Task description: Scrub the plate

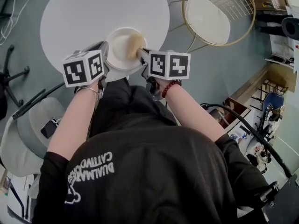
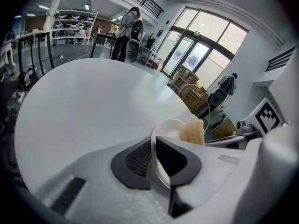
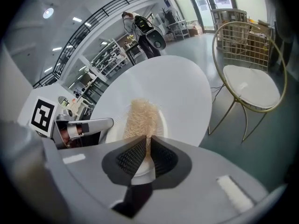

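Closest to the head camera: black printed shirt (image 1: 154, 171), then left gripper (image 1: 104, 50) and right gripper (image 1: 141, 54) reaching past it over the round white table (image 1: 88, 13).

Risks first.
- Only a thin, edge-on pinch on the rim of the shallow round white plate (image 1: 117, 55). Real chance of levering it out of the pads, or tipping it, with a hard sideways stroke.
- Plate close to the table's near edge. Danger of sliding off toward the body if shoved that way.
- Just the tail end of the tan fibrous scrubber (image 1: 135, 42) caught at the right. Pressing down too hard likely to buckle the bundle or drag it free.
- 2 sets of tips near each other across 1 small plate, so a knock between them is possible on a long stroke.

Positions next.
- Left gripper nearly closed, clamped on the plate's left rim, with that rim sandwiched between the ribbed black pads (image 2: 138, 157) in the left gripper view.
- Right gripper squeezed onto the scrubber's near end, at the plate's right rim.
- Scrubber head lying over the plate's right half, seemingly against the inside, though contact not certain.
- Plate between the 2 grippers, resting on the table just ahead of the person.
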